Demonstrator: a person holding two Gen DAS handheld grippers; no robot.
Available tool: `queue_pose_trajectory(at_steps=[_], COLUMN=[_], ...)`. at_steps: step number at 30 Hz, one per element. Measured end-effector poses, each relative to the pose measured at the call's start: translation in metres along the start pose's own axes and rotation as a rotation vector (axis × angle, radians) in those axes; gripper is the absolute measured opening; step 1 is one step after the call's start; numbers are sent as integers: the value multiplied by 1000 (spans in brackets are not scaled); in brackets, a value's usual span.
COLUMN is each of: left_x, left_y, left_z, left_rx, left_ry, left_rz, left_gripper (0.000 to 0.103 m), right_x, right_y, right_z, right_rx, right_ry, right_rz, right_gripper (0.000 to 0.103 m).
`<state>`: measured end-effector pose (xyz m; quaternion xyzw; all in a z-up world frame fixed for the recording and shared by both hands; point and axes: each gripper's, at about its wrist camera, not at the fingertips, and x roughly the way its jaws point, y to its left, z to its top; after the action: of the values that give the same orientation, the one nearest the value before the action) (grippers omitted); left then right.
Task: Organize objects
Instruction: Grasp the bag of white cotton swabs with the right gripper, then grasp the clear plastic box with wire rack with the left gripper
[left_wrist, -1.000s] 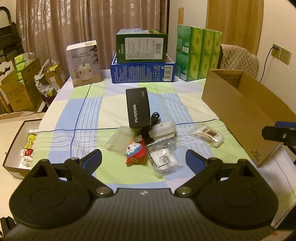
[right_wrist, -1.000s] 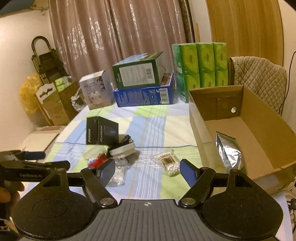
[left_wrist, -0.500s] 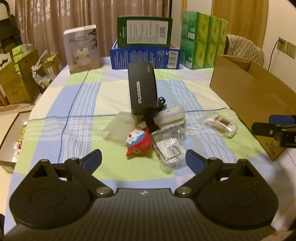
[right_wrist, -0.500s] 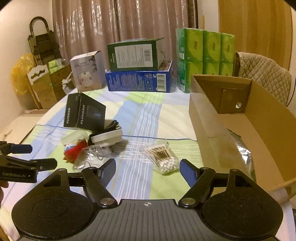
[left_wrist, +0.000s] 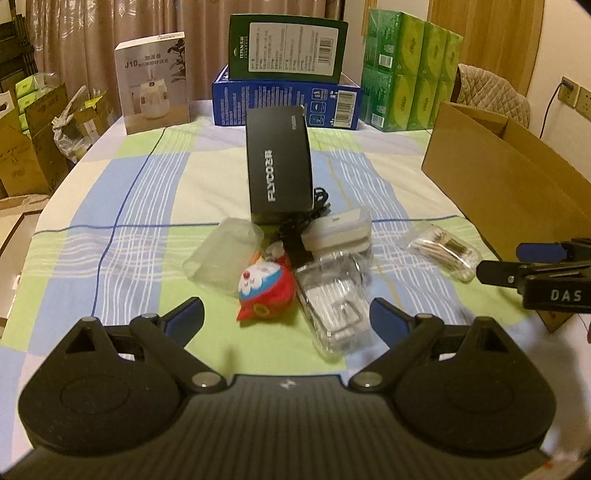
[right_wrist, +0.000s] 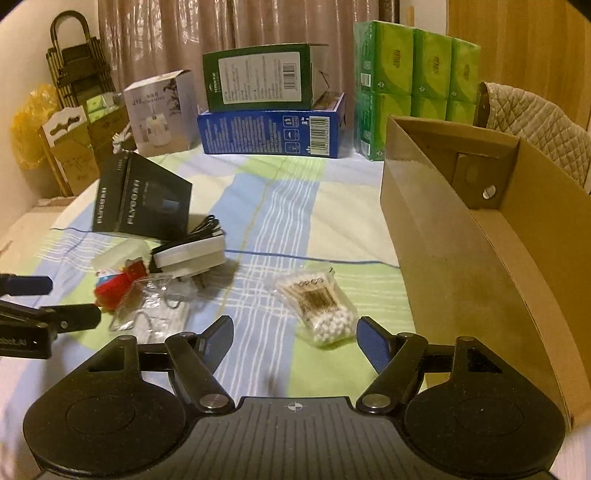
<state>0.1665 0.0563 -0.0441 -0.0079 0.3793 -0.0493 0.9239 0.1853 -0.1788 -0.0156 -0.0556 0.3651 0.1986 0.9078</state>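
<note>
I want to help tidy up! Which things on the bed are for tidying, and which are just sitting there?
For tidying:
cotton swab bag
red toy
clear packet
white charger
black box
cardboard box

Just sitting there:
green tissue packs
blue box
humidifier box

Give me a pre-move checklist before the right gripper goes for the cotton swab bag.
1. Right gripper jaws closing, nothing between them yet: ok.
2. Cotton swab bag lies alone on the tablecloth, just ahead of the fingertips: ok.
3. Cardboard box open on top, beside the bag: ok.
4. Room inside the box: cannot tell, floor hidden.
5. Left gripper open and empty, over the toy and clear packet: ok.
6. Left gripper away from the bag: ok.
</note>
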Motion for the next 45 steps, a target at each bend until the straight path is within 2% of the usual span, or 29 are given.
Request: queue_pose_trajectory(at_steps=[5,18,21,22,24,27,34,39,41,45], left_x=[10,20,20,20,19,18,12,11,13,20], left_y=[1,-1,-2,-3,-3,-4,-7,-19,-24,-31], left_z=[5,1,0,0,-1,-3,-10,-16,-17,-17], left_rx=[3,-18,-15,-12,-9,-10,5,23,24,-2], left_ry=[7,56,64,64,63,64,62,80,87,88], left_rz=[-5,-51,-50,-49,-48,-48,-51,-78,-91,-104], left_gripper=[94,94,94,94,94,94,91,81,71,66], right_x=[22,81,89,89,86,79,42,22,20,24], right_y=[-1,-12,-17,-18,-16,-11,-10,-9,-10,-16], right_z=[7,14,12,12,13,11,-1,-15,-17,-17], right_rx=[-44,-94,-77,-77,-83,-89,24,72,75,90], right_ry=[25,122,146,143,147,156,199,208,208,209], right_rz=[-13,-64,-61,-57,-49,-51,-21,-13,-13,-18], right_gripper=[63,61,56,53,34,27,26,26,26,26])
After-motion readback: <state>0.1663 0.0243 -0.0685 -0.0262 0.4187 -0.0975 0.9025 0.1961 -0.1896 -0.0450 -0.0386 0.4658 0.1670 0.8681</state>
